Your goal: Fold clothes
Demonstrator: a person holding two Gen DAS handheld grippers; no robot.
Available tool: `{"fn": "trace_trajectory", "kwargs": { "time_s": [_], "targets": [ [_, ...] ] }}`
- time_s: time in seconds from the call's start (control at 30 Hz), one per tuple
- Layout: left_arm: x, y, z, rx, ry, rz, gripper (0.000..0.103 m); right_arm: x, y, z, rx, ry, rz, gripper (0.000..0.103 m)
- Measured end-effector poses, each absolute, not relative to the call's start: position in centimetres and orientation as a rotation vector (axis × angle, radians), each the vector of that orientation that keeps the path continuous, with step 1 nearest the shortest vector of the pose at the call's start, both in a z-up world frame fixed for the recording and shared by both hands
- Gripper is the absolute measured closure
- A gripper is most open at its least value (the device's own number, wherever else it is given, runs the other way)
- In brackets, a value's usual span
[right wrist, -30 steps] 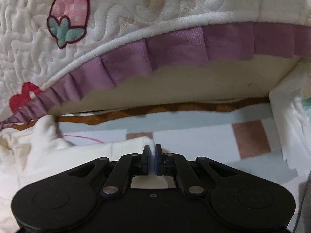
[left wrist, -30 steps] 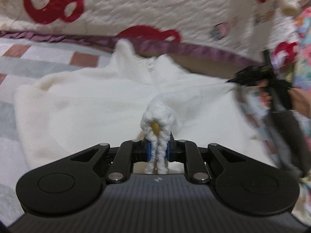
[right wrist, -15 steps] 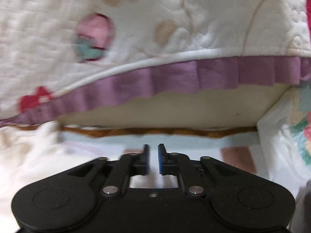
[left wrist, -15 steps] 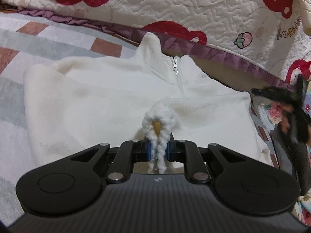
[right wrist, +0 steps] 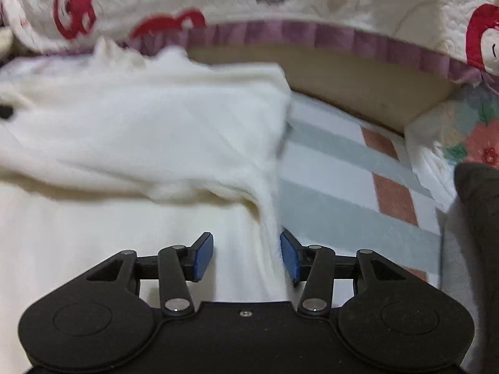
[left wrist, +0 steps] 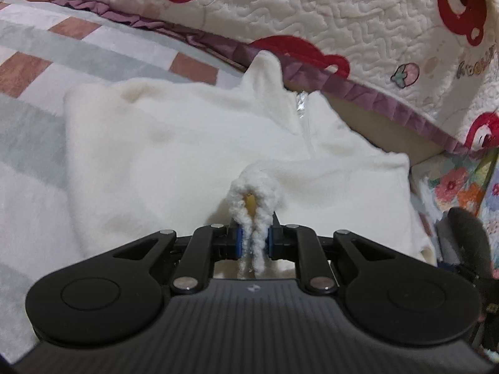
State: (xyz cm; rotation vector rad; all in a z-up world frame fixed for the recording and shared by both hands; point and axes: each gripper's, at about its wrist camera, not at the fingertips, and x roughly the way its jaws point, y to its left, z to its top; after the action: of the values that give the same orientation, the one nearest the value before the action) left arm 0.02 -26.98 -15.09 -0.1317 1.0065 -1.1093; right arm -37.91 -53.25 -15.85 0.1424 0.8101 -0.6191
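Between the left gripper's point(left wrist: 253, 243) shut pads sits a pinched fleece hem; the right gripper point(right wrist: 247, 257), jaws just opening, hovers empty over the white fleece pullover point(left wrist: 187, 152) spread on the striped blanket point(left wrist: 46, 62). Mid-fold: next, grasp that near-right edge.

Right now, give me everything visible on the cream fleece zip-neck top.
The cream fleece zip-neck top is a fluffy pullover with a stand-up collar and a short silver zipper, partly undone. It lies mostly flat on the grey, white and brown checked blanket, collar toward the quilted bedspread with red bears. The left gripper pinches a bunched fold of it. The right gripper, whose jaws have just been opening, straddles its side edge unpressed.
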Motion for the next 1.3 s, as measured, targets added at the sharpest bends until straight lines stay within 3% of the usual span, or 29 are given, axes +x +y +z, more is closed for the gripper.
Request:
{"fn": "trace_trajectory", "kwargs": {
  "time_s": [0.13,0.2,0.4,0.63,0.77,0.87,1.03,1.07,1.13,1.3],
  "targets": [
    [0.2,-26.9,-13.1,-0.241,1.011,-1.168,0.089,-35.7,-50.6,-14.7,0.138,0.726,-0.534,0.048],
    [-0.3,-27.5,-11.0,-0.257,0.98,-1.197,0.09,-34.5,-48.6,-13.9,0.065,0.693,-0.523,0.057],
    [-2.3,-31.9,-2.7,-0.284,0.877,-1.341,0.09,-32.8,-44.5,-11.3,-0.023,0.608,-0.343,0.054],
    [-6.4,-36.3,6.5,-0.24,0.719,-1.498,0.09,-26.5,-44.2,-14.9,-0.133,0.608,-0.262,0.054],
    [-7.5,-36.0,8.8,-0.257,0.658,-1.502,0.09,-26.3,-49.9,-17.4,0.103,0.638,-0.557,0.054],
    [-7.1,-35.1,8.4,-0.278,0.651,-1.461,0.09,-29.2,-52.9,-18.0,0.366,0.588,-0.596,0.057],
    [-5.5,-33.5,4.7,-0.269,0.708,-1.346,0.09,-30.4,-53.0,-17.0,0.41,0.629,-0.604,0.06],
    [-5.1,-33.0,3.8,-0.259,0.722,-1.322,0.09,-31.0,-52.7,-16.8,0.407,0.64,-0.621,0.059],
    [-4.5,-31.8,1.4,-0.224,0.761,-1.277,0.09,-32.2,-52.0,-16.6,0.392,0.673,-0.67,0.04],
    [-2.7,-28.4,-6.4,-0.089,0.929,-1.1,0.09,-36.7,-52.2,-16.6,0.341,0.709,-0.768,0.041]
  ]
}}
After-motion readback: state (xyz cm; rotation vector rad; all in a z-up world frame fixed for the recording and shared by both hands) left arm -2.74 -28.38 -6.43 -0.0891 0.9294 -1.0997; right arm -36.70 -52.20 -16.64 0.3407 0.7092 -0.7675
